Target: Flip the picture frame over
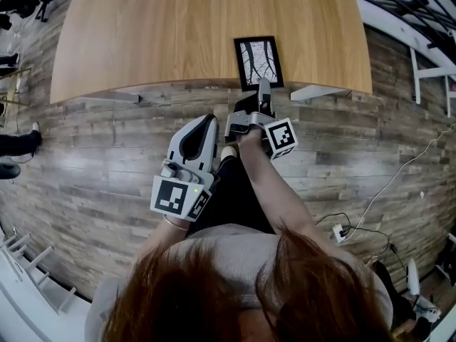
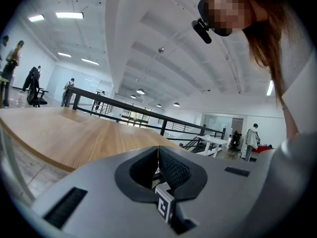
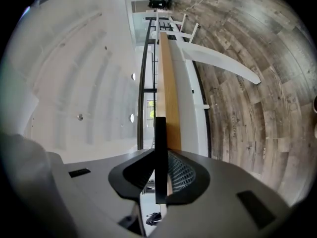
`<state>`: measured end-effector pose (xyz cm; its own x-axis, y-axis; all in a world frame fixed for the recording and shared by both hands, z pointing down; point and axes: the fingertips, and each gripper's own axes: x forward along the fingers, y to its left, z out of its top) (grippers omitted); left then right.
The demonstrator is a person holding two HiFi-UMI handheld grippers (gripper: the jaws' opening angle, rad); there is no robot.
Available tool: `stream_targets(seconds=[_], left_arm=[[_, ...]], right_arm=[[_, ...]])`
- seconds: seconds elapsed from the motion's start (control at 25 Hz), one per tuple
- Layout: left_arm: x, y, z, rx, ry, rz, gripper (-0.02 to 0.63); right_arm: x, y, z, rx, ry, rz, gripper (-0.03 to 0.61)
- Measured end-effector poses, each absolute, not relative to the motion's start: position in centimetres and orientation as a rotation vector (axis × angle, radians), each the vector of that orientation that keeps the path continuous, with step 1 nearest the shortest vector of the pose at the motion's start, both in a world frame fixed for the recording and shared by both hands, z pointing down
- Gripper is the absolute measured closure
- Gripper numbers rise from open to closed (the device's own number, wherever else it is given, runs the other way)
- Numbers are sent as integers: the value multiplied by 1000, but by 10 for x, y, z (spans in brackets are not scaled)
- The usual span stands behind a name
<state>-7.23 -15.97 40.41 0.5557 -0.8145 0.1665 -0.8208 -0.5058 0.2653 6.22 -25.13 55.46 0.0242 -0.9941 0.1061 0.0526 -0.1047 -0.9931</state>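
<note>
Though pale above grey plank floor, wooden table (picture frame at edge)

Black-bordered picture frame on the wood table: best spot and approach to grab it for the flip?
Grip the near short border of the black rectangular picture frame, coming level from the front. It lies flat at the light wooden table's near edge, and its thin border fits between jaws edge-on, as the right gripper holds it.
</note>
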Motion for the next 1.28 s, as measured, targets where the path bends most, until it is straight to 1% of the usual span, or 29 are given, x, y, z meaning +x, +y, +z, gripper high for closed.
stream_targets(seconds=[0.28, 0.48, 0.68, 0.72, 0.8, 0.88, 1.12, 1.28], left_arm=[[-57, -159, 404, 2485, -1345, 31, 605], [-61, -158, 405, 2470, -1359, 30, 604], [-60, -160, 403, 2473, -1354, 10, 604], [-60, -160, 402, 2475, -1353, 8, 606], [-61, -160, 402, 2477, -1352, 5, 605], [-62, -160, 402, 2477, -1353, 9, 606], [-63, -157, 403, 2481, -1350, 17, 604], [-63, -154, 403, 2478, -1338, 19, 606]], right_arm=[[50, -256, 557, -1256, 1139, -1344, 489], [47, -258, 555, -1240, 1140, -1349, 489], [44, -258, 552, -1266, 1266, -1359, 485], [43, -258, 550, -1280, 1292, -1352, 473], [42, -257, 545, -1307, 1341, -1332, 419], [41, -257, 541, -1307, 1381, -1323, 382], [38, -258, 541, -1292, 1410, -1362, 357], [37, -251, 543, -1382, 1466, -1350, 357]])
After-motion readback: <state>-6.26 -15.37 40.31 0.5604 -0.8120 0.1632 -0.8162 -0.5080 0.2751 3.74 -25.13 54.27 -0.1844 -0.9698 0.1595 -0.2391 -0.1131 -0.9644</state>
